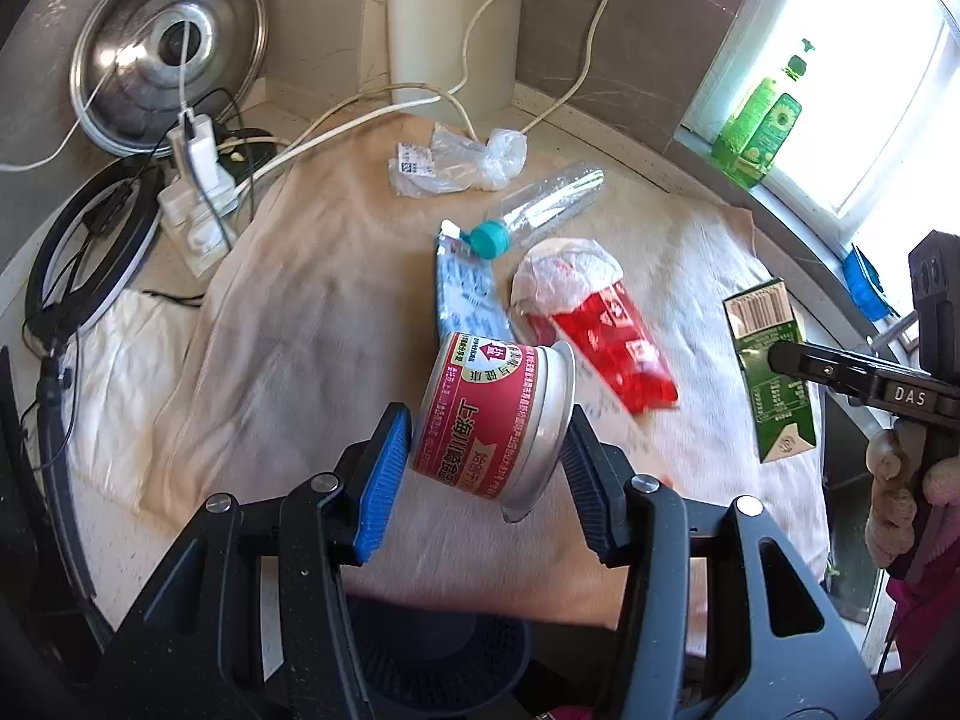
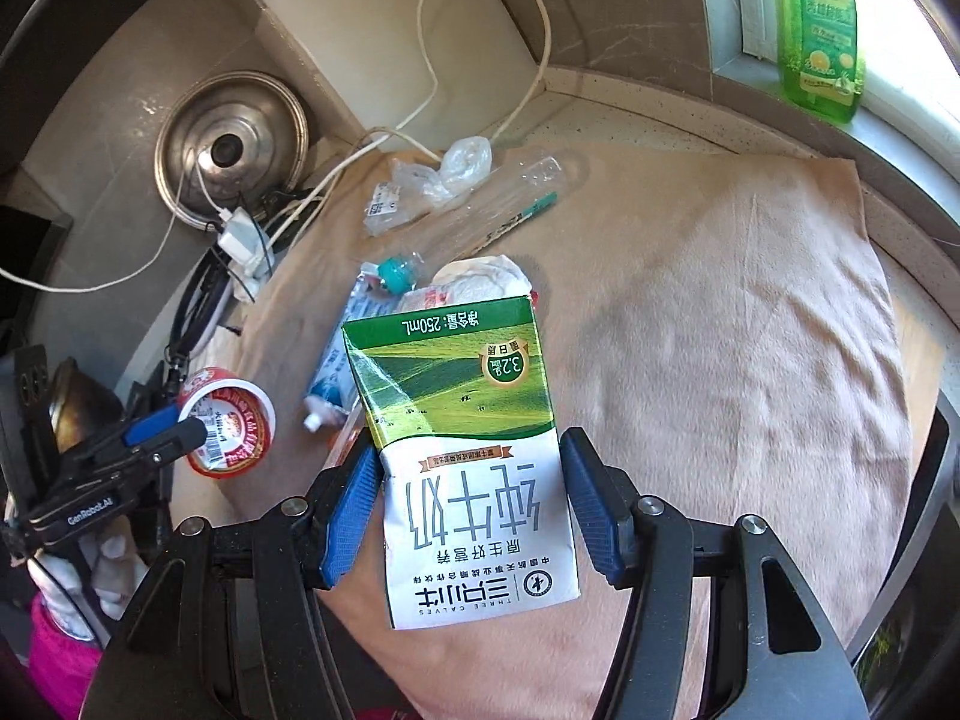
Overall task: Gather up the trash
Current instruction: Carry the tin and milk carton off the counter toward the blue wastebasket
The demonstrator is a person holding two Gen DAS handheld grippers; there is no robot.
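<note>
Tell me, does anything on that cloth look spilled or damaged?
Nothing spilled. The clear plastic bottle lies on its side on the beige cloth, and the white paper wrapper beside it is crumpled. It all looks like scattered trash.

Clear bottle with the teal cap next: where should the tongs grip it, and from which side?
Grip the bottle mid-body from above, pads across its width. It lies flat on the cloth, so the round sides are exposed. Stay off the cap end, which rests against the blue wrapper; the far end crowds the plastic bag.
</note>
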